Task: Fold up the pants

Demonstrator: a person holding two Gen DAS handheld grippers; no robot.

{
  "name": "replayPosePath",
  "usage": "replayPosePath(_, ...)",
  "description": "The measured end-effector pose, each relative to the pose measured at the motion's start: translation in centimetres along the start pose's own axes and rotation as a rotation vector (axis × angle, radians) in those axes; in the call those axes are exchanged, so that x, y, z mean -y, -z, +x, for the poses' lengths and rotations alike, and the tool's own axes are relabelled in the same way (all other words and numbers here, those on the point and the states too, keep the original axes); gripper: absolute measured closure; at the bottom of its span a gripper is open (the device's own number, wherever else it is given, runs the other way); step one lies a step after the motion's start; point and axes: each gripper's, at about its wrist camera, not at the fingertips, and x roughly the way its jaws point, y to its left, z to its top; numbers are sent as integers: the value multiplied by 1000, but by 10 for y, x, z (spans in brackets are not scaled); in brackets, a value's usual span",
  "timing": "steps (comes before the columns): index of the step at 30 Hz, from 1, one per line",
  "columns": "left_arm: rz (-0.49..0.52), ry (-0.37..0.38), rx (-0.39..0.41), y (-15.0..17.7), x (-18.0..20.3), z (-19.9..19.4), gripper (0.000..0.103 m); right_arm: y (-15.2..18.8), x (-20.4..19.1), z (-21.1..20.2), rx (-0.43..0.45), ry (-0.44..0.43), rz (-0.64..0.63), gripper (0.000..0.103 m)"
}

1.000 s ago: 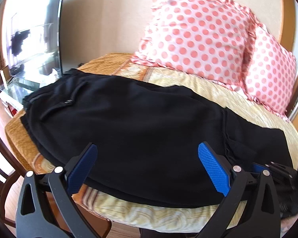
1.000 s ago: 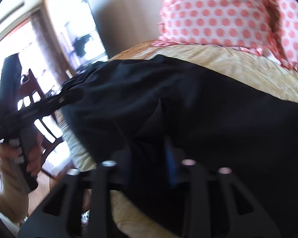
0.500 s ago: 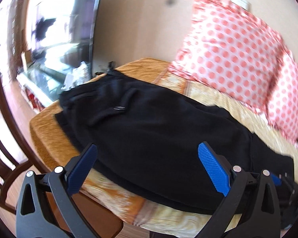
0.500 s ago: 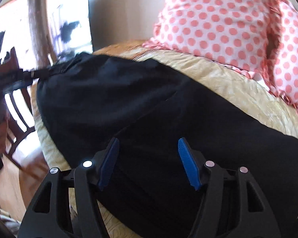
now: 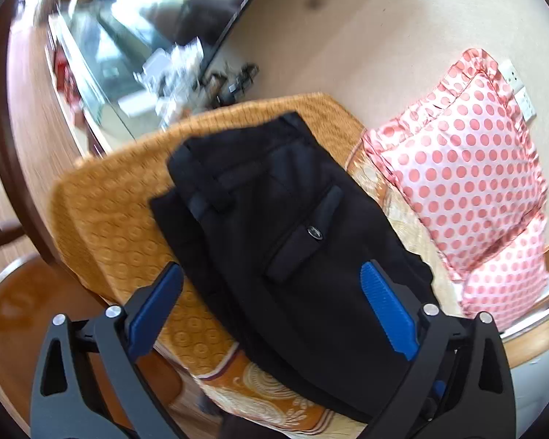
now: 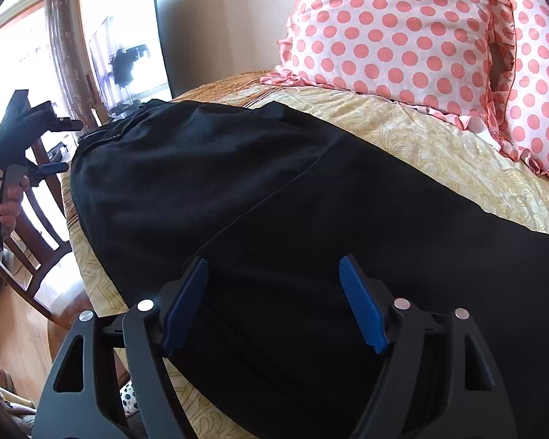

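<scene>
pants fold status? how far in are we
Done: the black pants lie flat along the bed, seemingly legs stacked; waistband and pocket flap at the orange end.
In hand: nothing. The right gripper has just been opening over the fabric, pads off it. The left gripper, open, hovers near the waist end, jaws just narrowing slightly.
Left: the crosswise folds; the pants remain full length.

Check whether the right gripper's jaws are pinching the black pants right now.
Apart. The right wrist view shows the right gripper with jaws spread, having just been opening; the black pants lie flat beneath, with no cloth pressed between the blue pads.
</scene>
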Motion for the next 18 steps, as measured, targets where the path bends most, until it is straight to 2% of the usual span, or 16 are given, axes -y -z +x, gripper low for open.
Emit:
replayPosePath(2,-31,13,-22,-3,-4,6,7,0,0,1,0,-1,1,27)
replayPosePath(9,-100,13,-18,1,-12,1,7,0,-1,2,2,-1,0,27)
replayPosePath(13,-121,42,-22,-2,-14,3,4,-1,-1,3,3,-2,1,26)
replayPosePath(18,-208,96,-29,-11,-20,8,4,0,-1,2,8,-7,0,25)
